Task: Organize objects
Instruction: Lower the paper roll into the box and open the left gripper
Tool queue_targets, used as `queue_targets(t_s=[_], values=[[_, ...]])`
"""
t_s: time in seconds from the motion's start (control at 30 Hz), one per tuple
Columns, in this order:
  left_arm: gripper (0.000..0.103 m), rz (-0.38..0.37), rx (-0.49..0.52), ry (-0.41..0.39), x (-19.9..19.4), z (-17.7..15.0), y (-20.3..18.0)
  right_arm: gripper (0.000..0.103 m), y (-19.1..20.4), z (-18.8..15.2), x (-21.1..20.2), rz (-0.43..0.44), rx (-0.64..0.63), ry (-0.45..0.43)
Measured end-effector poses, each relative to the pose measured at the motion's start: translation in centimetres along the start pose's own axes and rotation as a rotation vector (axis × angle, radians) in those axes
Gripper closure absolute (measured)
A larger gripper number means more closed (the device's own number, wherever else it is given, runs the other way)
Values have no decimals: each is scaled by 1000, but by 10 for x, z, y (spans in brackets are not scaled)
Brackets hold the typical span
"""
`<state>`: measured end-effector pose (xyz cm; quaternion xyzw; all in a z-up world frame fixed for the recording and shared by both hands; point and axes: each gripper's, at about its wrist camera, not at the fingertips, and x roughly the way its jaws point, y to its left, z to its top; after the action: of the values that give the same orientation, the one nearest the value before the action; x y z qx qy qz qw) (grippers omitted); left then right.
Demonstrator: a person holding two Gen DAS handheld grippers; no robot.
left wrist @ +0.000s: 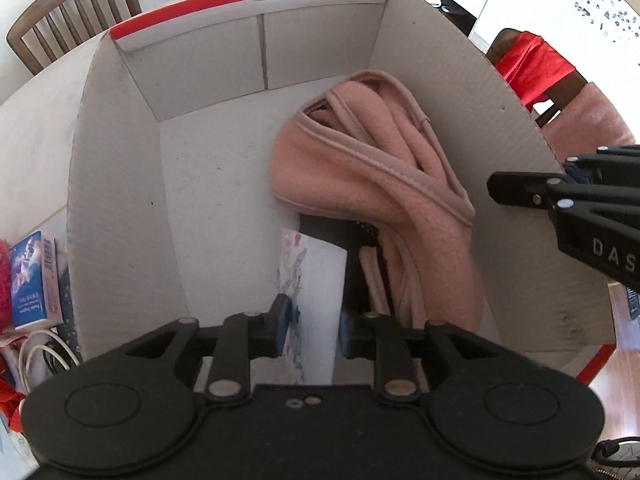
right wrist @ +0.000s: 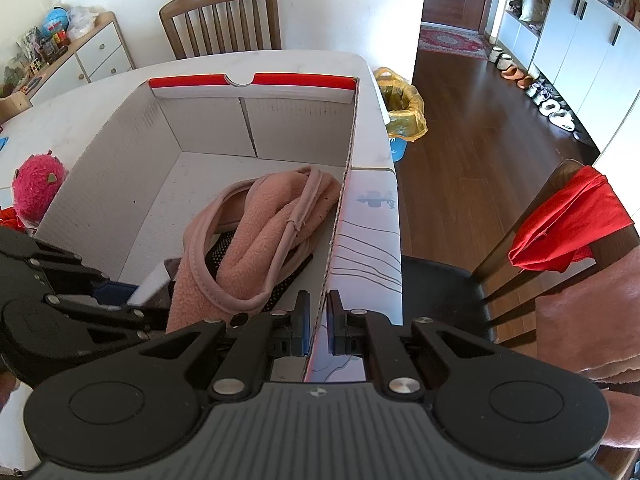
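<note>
A white cardboard box [left wrist: 120, 160] with a red rim stands open on the table. A pink fleece garment [left wrist: 360, 168] [right wrist: 260, 220] lies crumpled along its right side, over a black dotted item [left wrist: 324, 228]. A white booklet with blue drawings [left wrist: 316, 280] leans beside that item. My left gripper [left wrist: 314, 328] hangs inside the box just above the booklet, its pads slightly apart and not pressing on it. In the right wrist view the left gripper [right wrist: 120, 292] is at the lower left. My right gripper [right wrist: 318, 320] [left wrist: 564, 172] is shut on the box's right wall [right wrist: 344, 184].
Left of the box lie a blue book [left wrist: 32, 276], white cables [left wrist: 40, 352] and a pink plush toy [right wrist: 36, 188]. A wooden chair [right wrist: 220, 20] stands behind the table. To the right, another chair carries a red cloth [right wrist: 568, 220]. A yellow-lined bin [right wrist: 400, 108] sits on the floor.
</note>
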<state>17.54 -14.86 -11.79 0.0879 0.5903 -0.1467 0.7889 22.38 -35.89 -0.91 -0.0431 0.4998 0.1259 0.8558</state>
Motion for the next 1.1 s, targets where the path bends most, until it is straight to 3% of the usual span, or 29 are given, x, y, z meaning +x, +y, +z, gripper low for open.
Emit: queue_targets(t_s=[0.1, 0.17, 0.37, 0.77, 1.1], values=[[72, -14, -12, -2, -2, -4, 2, 95, 0, 0, 0, 1, 2, 1], [61, -23, -22, -15, -5, -3, 3, 95, 0, 0, 0, -1, 0, 1], [47, -47, -31, -57, -19, -6, 0, 96, 0, -1, -1, -1, 1, 2], [44, -118, -76, -182, -75, -19, 12, 96, 0, -1, 0, -3, -3, 3], [41, -114, -142, -306, -113, -32, 30, 96, 1, -1, 0, -6, -7, 7]])
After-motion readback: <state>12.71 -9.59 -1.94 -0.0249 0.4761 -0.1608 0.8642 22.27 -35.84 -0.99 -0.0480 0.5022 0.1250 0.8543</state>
